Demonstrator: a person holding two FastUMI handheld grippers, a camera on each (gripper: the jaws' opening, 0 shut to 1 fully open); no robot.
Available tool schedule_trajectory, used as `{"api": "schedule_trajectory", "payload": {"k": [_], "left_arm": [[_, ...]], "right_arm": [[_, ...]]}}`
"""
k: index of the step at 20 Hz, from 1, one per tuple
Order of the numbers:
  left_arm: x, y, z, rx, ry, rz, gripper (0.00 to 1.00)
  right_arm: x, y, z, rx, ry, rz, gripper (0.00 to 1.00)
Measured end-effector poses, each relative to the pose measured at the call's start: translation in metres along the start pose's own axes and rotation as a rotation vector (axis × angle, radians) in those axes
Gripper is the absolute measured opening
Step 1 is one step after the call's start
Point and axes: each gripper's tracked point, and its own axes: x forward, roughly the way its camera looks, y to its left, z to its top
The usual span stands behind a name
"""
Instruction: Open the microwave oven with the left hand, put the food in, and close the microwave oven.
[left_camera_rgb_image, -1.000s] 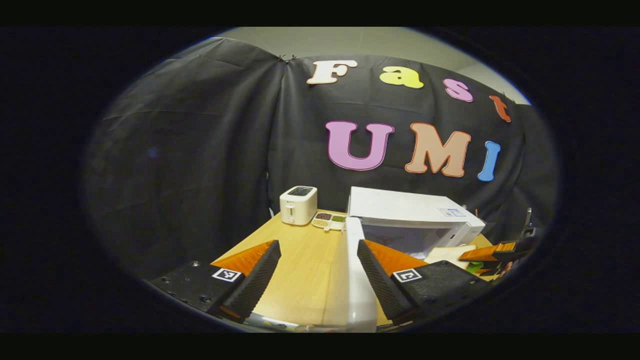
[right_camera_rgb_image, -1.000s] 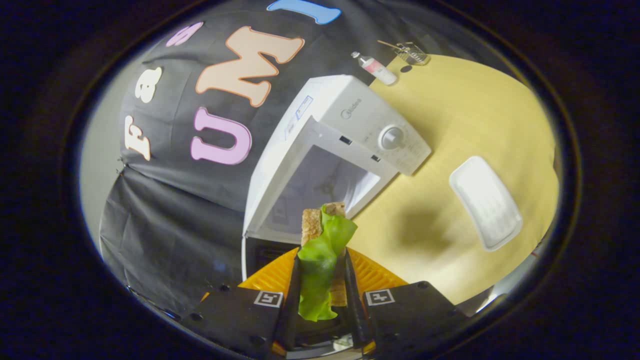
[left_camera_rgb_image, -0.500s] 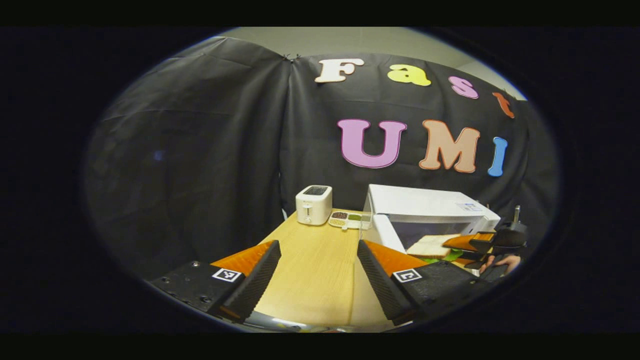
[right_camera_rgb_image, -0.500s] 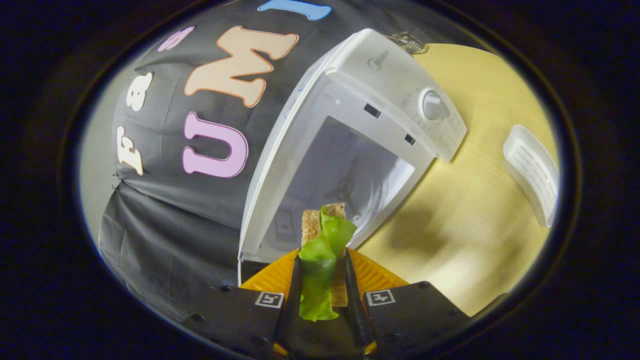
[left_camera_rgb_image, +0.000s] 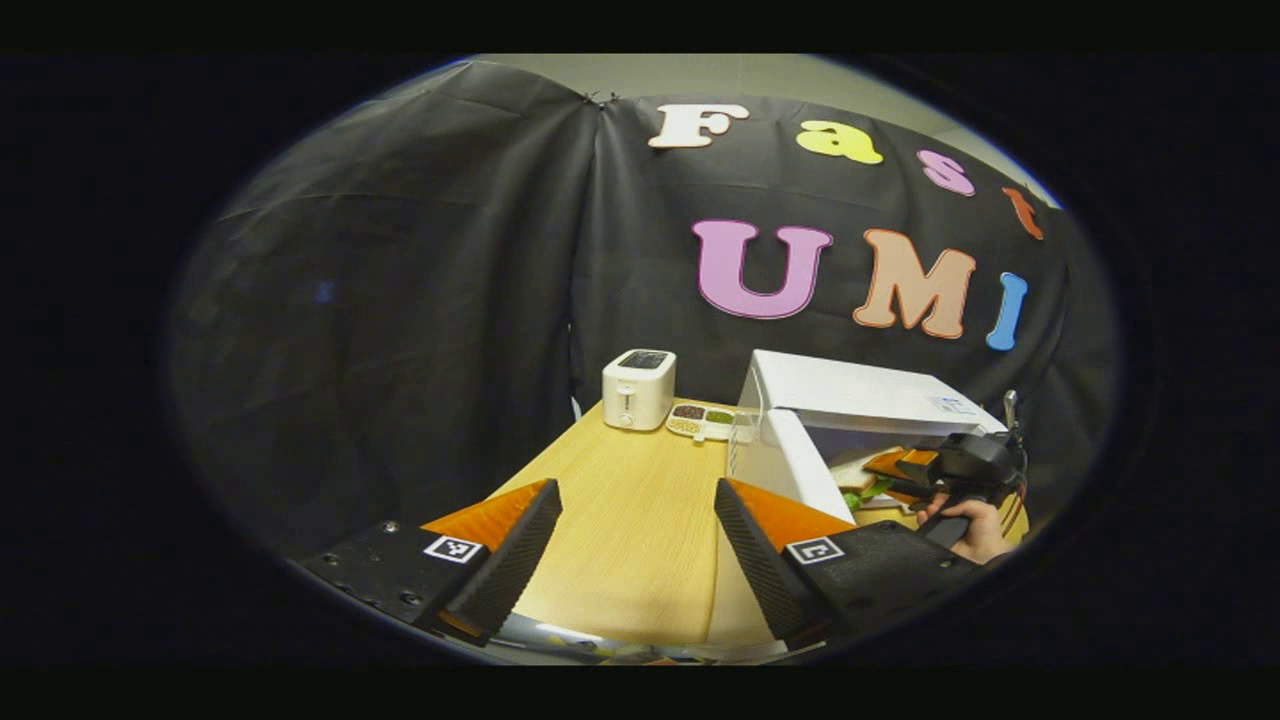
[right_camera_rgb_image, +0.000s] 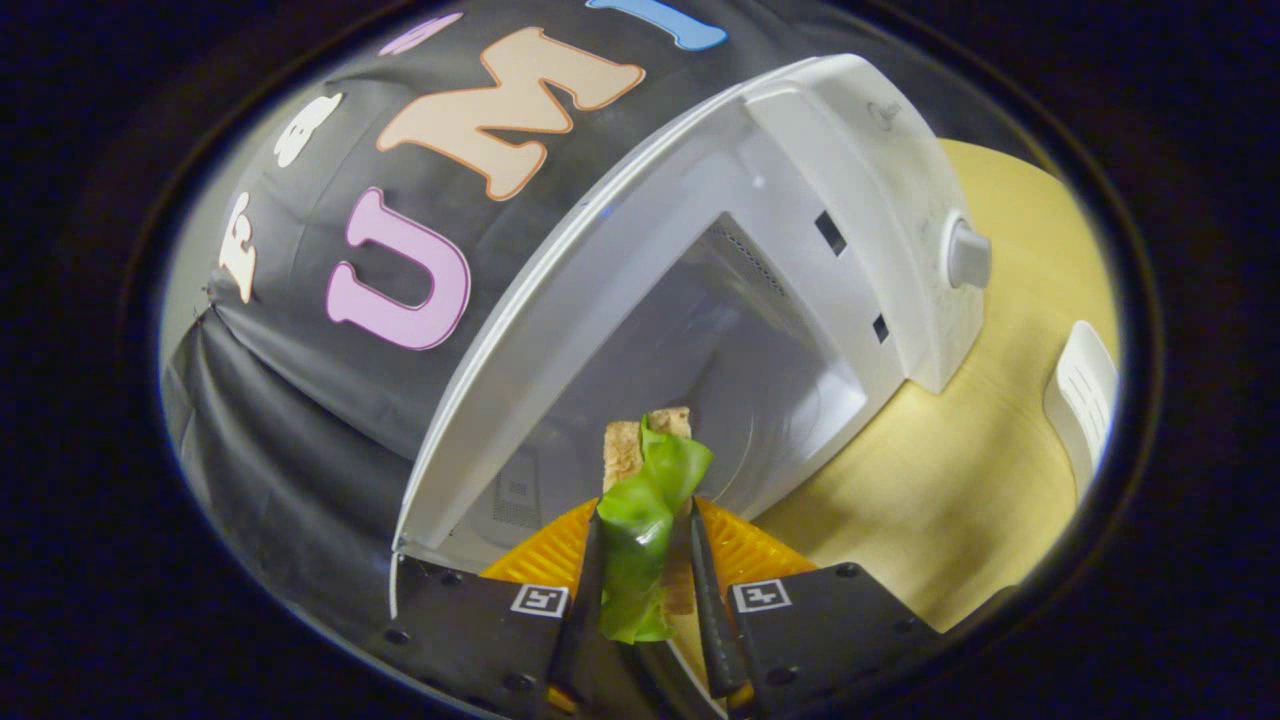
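So the left gripper view gives the wide look: the left gripper (left_camera_rgb_image: 638, 555) hangs over the wooden worktop (left_camera_rgb_image: 620, 520) with its fingers spread apart and nothing between them. Farther back there's a white toaster (left_camera_rgb_image: 639, 388), a little divided dish (left_camera_rgb_image: 702, 421) beside it, and the microwave (left_camera_rgb_image: 850, 400) with its door (left_camera_rgb_image: 793, 465) swung open. Off to the right a hand (left_camera_rgb_image: 972, 528) holds the right gripper (left_camera_rgb_image: 905, 470) at the oven's opening.

The right gripper view is the close-up. The sandwich (right_camera_rgb_image: 645, 520), bread plus a lettuce leaf, stands on edge between the two fingers (right_camera_rgb_image: 585, 590), which clamp it from both sides. Its top pokes into the microwave's open cavity, the control knob (right_camera_rgb_image: 967, 255) off to the right and a white tray (right_camera_rgb_image: 1085, 395) lying on the worktop beyond.
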Motion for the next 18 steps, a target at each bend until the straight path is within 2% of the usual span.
{"api": "schedule_trajectory", "payload": {"k": [2,6,7,8,9,10,11,12,13,14,15,16,18], "left_arm": [[0.001,-0.002,-0.001,-0.008,0.004,-0.002,0.95],[0.003,0.001,-0.002,-0.008,0.003,0.007,0.95],[0.003,0.002,-0.002,-0.010,0.003,0.009,0.95],[0.003,0.003,-0.004,-0.013,0.006,0.010,0.95],[0.003,0.003,-0.006,-0.016,0.010,0.010,0.90],[0.003,0.002,-0.005,-0.018,0.014,0.010,0.90],[0.004,0.002,-0.005,-0.020,0.014,0.008,0.95],[0.004,0.002,-0.007,-0.020,0.015,0.007,0.90],[0.005,0.002,-0.007,-0.018,0.016,0.006,0.95],[0.005,0.002,-0.006,-0.016,0.015,0.004,0.95],[0.005,0.002,-0.006,-0.015,0.014,0.002,0.90],[0.005,0.001,-0.005,-0.014,0.013,0.000,0.95],[0.006,0.000,-0.005,-0.012,0.011,-0.005,0.95]], "right_arm": [[0.010,0.001,0.002,-0.016,-0.009,-0.002,0.37],[0.028,-0.015,0.014,-0.094,-0.039,-0.065,0.37],[0.032,-0.016,0.018,-0.109,-0.044,-0.073,0.45],[0.035,-0.018,0.021,-0.128,-0.051,-0.082,0.45],[0.036,-0.019,0.022,-0.149,-0.055,-0.096,0.38],[0.039,-0.020,0.024,-0.184,-0.062,-0.111,0.39],[0.041,-0.018,0.026,-0.214,-0.068,-0.111,0.45],[0.043,-0.014,0.027,-0.244,-0.077,-0.109,0.46],[0.046,-0.010,0.029,-0.273,-0.083,-0.109,0.46],[0.048,-0.009,0.029,-0.302,-0.088,-0.119,0.46],[0.051,-0.007,0.030,-0.334,-0.094,-0.122,0.49],[0.054,-0.007,0.030,-0.366,-0.095,-0.138,0.52],[0.058,-0.009,0.028,-0.411,-0.088,-0.151,0.52]]}}
